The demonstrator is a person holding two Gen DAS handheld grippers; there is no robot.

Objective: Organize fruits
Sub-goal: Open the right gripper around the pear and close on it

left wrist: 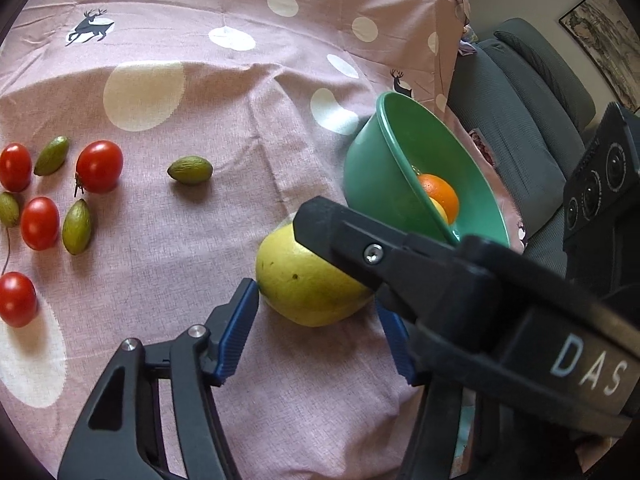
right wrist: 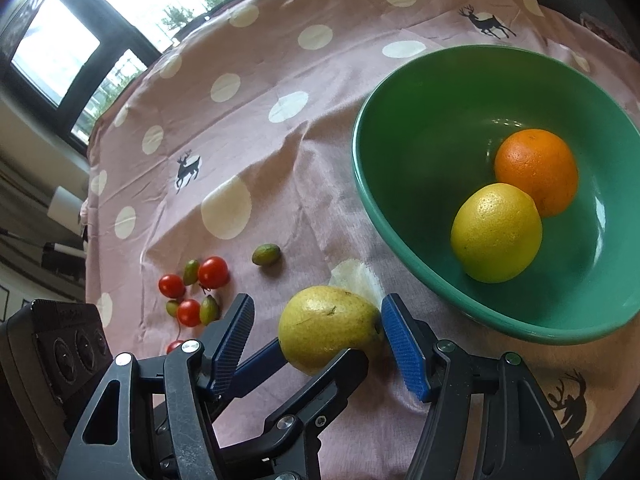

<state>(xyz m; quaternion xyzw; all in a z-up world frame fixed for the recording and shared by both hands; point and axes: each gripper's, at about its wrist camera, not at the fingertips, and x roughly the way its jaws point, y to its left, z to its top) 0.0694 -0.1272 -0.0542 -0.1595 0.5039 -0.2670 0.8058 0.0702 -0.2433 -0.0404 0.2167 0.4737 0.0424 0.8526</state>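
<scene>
Pink dotted tablecloth [right wrist: 280, 152] carries a green bowl [right wrist: 400, 208] at far right, already holding an orange [right wrist: 536, 170] and a lemon [right wrist: 496, 232], likely the large-fruit spot. The pear [right wrist: 324, 324] lies near, just left of it, cherry tomatoes [right wrist: 212, 272] further left. Both tools straddle the pear: the right gripper [right wrist: 318, 304] half open, its left pad clear, while the left gripper [left wrist: 316, 304] touches one side, grip uncertain.

Left gripper [left wrist: 316, 312] blue pads flank yellow-green pear [left wrist: 308, 284] on pink dotted cloth [left wrist: 240, 100]; tilted green plastic bowl [left wrist: 372, 164] holds orange [left wrist: 440, 196]
</scene>
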